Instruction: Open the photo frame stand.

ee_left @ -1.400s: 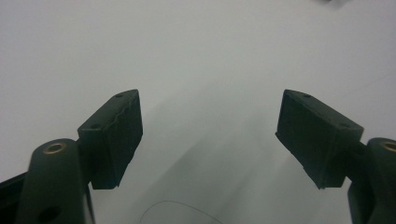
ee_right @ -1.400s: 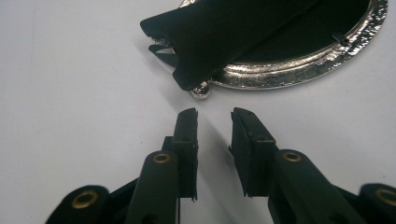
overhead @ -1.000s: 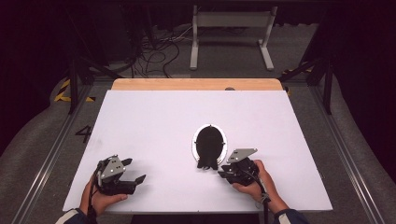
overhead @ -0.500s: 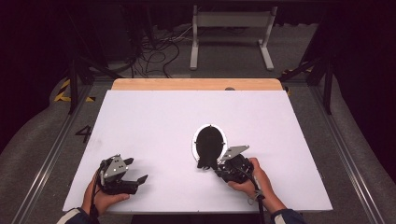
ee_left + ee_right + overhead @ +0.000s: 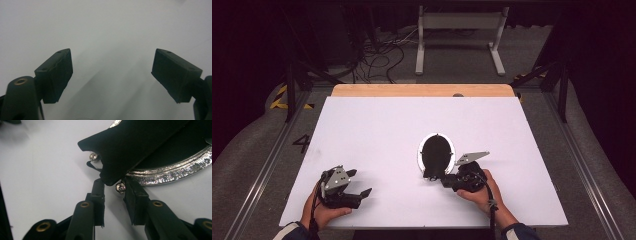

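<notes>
Mirror [image 5: 436, 152]: lay black back up, right of centre on the near half of the white table [image 5: 377, 125].
Right gripper [image 5: 114, 184]: at the near tip of the mirror's stand [image 5: 130, 145], jaws narrowly apart and just then easing wider, pads not pressing.
Meaning: probably letting go of the stand.
Left gripper [image 5: 360, 182]: near left, jaws wide, nothing between.
</notes>
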Available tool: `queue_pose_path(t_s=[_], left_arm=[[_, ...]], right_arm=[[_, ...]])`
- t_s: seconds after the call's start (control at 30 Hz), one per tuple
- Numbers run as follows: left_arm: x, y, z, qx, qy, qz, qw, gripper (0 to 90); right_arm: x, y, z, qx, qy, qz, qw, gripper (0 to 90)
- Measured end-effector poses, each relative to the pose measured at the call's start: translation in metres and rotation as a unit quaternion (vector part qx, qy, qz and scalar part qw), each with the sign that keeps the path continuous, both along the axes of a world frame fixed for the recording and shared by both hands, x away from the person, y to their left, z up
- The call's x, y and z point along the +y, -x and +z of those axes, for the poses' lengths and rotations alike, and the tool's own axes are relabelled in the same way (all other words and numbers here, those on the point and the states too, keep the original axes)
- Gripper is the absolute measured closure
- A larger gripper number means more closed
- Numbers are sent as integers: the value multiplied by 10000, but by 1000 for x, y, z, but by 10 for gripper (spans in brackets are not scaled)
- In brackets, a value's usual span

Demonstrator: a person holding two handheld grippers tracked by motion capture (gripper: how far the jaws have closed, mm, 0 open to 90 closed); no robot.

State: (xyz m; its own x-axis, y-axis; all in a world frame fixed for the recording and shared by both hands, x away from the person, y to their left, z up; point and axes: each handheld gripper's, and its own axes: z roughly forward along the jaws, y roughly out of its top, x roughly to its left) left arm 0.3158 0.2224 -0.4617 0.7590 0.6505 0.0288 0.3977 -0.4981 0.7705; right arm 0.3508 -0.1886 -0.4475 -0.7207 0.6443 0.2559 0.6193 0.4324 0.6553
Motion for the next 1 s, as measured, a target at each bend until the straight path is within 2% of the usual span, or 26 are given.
queue_pose_path(t_s=[0.03, 0.07, 0.1, 0.13, 0.17, 0.2, 0.23, 0.33, 0.37, 0.4, 0.53, 0.77, 0.93, 0.97, 1.0], left_arm=[[0, 0, 0, 0, 0, 0, 10000, 175], [-1, 0, 0, 11, -31, -23, 10000, 175], [-1, 0, -1, 20, -38, -39, 10000, 176], [-1, 0, -1, 20, -38, -39, 10000, 176], [-2, 0, -1, 44, -44, -46, 10000, 175], [-2, 0, -1, 44, -44, -46, 10000, 175], [-3, 0, -1, 46, -55, -34, 10000, 175], [-4, -1, -2, 88, -79, -82, 9999, 175], [-6, -2, -3, 91, -145, -102, 9998, 175], [-6, -2, -3, 91, -145, -102, 9998, 174], [-9, -2, -4, 119, -189, -129, 9997, 174], [-10, -3, -5, 149, -254, -169, 9994, 174], [-15, -7, -5, 108, -265, -197, 9994, 169], [-16, -9, -4, 100, -249, -194, 9995, 169], [-18, -12, -4, 72, -243, -197, 9995, 169]], right_arm=[[0, 0, 0, 0, 0, 0, 10000, 688], [-4, -3, -2, 233, -346, -90, 9991, 687], [-5, -4, -3, 287, -452, -108, 9985, 688], [-5, -4, -3, 287, -452, -108, 9985, 688], [-9, -7, -6, 529, -769, -180, 9955, 674], [-9, -7, -6, 529, -769, -180, 9955, 674], [-10, -8, -7, 614, -871, -197, 9941, 666], [-16, -13, -10, 878, -1213, -252, 9884, 607], [-17, -16, -11, 1006, -1357, -288, 9852, 585], [-17, -16, -11, 1006, -1357, -288, 9852, 585], [-16, -21, -15, 1257, -1688, -288, 9772, 557], [-16, -24, -15, 1181, -1622, -278, 9793, 504], [-19, -29, -18, 1437, -1907, -529, 9696, 522], [-18, -31, -19, 1518, -2012, -609, 9658, 520], [-19, -32, -21, 1625, -2168, -665, 9603, 528]])
